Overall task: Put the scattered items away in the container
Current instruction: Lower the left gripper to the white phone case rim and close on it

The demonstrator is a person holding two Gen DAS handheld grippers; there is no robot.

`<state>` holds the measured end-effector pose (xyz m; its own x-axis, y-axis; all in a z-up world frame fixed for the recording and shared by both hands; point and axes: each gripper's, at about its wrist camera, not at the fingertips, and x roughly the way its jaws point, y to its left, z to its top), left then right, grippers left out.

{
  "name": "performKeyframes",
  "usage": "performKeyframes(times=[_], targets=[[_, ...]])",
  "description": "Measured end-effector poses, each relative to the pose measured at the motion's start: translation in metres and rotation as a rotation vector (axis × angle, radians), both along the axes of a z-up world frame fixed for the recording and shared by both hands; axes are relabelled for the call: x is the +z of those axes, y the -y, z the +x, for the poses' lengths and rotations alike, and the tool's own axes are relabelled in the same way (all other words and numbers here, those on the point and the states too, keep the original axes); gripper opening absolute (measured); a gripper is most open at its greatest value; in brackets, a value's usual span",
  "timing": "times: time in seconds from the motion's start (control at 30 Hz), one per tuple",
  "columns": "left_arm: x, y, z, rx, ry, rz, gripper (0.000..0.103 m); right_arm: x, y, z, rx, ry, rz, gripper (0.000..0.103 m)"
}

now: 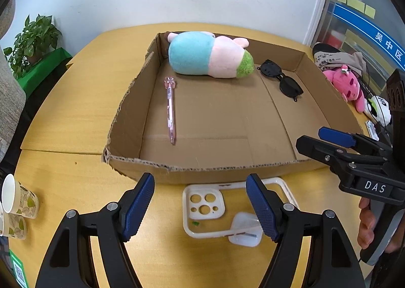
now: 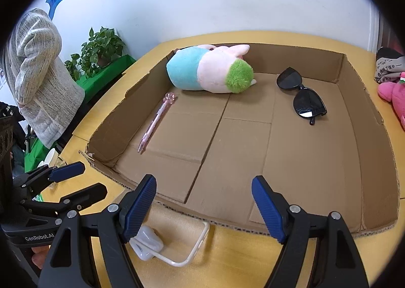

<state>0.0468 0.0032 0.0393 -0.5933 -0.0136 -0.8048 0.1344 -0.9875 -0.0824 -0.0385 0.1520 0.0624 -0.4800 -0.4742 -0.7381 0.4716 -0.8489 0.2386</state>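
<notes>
Cardboard box (image 1: 253, 169) holds three items; both grippers hover open.

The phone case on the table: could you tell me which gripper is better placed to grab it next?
Left, probably: the left gripper is open right above the phone case, while the right gripper hangs over the box edge.

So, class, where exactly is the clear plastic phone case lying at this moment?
In the left wrist view, the clear plastic phone case lies on the yellow wooden table, just outside the near wall of the brown cardboard box, between the open left gripper's fingers.
</notes>
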Motion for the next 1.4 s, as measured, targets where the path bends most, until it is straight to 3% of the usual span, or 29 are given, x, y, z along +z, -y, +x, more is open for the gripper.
performKeyframes(times=[0.43, 0.93, 1.07, 1.4], targets=[[-0.008, -0.005, 0.001, -0.006, 0.018, 0.009, 0.079, -0.008, -0.001, 0.008, 0.008, 0.029, -0.02, 0.078], [-0.027, -0.018, 0.007, -0.06, 0.035, 0.014, 0.079, 0.001, -0.018, 0.034, 0.03, -0.043, -0.045, 0.078], [-0.033, -0.021, 0.01, -0.076, 0.041, 0.017, 0.079, -0.002, -0.025, 0.046, 0.08, 0.01, -0.111, 0.078], [-0.052, -0.024, 0.014, -0.109, 0.067, 0.051, 0.079, -0.05, -0.026, 0.052, 0.092, 0.112, -0.036, 0.078]])
